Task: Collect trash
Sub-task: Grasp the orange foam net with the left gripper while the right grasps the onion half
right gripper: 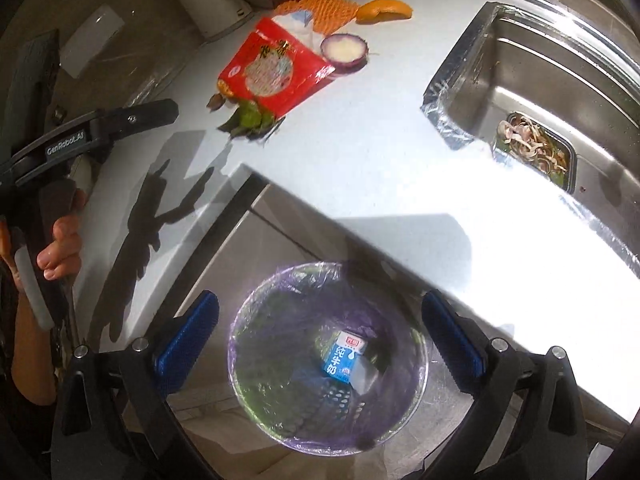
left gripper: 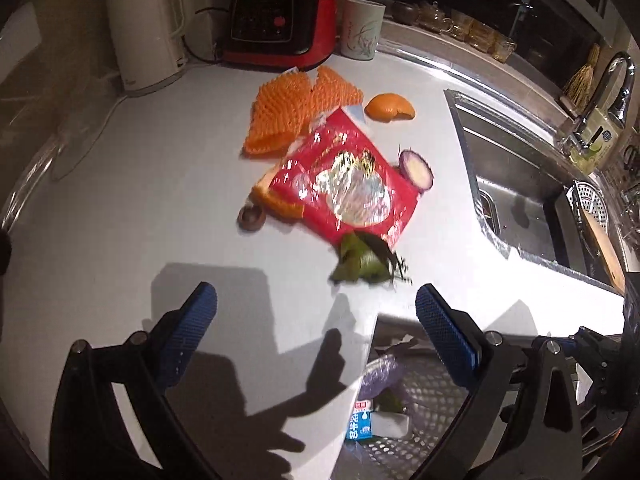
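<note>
Trash lies on the white counter (left gripper: 140, 184): a red snack wrapper (left gripper: 344, 180), orange foam netting (left gripper: 292, 108), an orange peel (left gripper: 390, 108), a cut purple onion (left gripper: 418, 170), green leaves (left gripper: 368, 264) and a small brown piece (left gripper: 251, 216). My left gripper (left gripper: 316, 320) is open and empty above the counter, just short of the leaves. My right gripper (right gripper: 320, 332) is open and empty over a bin lined with a purple bag (right gripper: 280, 360). A blue milk carton (right gripper: 344, 356) lies in the bin. The wrapper (right gripper: 276, 72) and leaves (right gripper: 250, 122) also show in the right wrist view.
A steel sink (left gripper: 520, 184) with a food-scrap strainer (right gripper: 536, 148) is to the right. A white kettle (left gripper: 148, 28), a red cooker (left gripper: 280, 20) and a mug (left gripper: 362, 28) stand at the back. The bin sits below the counter's front edge (right gripper: 320, 208).
</note>
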### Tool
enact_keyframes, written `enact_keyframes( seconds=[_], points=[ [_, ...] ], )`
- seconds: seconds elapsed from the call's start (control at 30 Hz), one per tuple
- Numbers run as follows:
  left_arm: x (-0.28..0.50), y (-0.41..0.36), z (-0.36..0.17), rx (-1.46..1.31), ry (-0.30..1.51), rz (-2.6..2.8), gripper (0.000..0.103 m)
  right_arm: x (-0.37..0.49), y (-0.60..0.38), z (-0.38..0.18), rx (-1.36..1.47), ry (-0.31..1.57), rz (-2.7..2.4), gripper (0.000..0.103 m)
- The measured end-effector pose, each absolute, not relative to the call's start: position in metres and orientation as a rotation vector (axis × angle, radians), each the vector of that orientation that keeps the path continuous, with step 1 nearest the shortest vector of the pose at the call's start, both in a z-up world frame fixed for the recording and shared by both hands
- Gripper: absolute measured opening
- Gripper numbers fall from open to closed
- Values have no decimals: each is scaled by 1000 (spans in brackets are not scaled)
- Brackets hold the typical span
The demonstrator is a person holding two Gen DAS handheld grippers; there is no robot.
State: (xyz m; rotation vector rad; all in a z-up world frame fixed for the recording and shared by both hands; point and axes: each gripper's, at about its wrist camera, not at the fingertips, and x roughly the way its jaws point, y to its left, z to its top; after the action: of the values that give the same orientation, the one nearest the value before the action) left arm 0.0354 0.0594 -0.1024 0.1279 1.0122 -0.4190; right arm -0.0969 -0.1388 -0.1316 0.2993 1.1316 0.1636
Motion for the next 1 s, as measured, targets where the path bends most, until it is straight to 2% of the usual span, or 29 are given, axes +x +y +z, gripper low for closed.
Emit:
enact_keyframes(
  seconds=[0.43,0.77,0.83,0.87,1.0],
  points=[
    [221,43,-107,-18,1116,-438,95,-54,-167,-116,351,1085,122,101],
    [246,26,-137,109,1113,-363,93,-7,-195,-108,325,1081,219,101],
    [245,21,-141,164,1094,-364,69,2,-200,-105,322,1073,230,101],
    [245,17,-143,188,1100,-369,62,6,-202,-104,317,1071,232,101],
    [242,14,-152,232,1115,-380,17,18,-207,-101,303,1065,248,101]
  ],
)
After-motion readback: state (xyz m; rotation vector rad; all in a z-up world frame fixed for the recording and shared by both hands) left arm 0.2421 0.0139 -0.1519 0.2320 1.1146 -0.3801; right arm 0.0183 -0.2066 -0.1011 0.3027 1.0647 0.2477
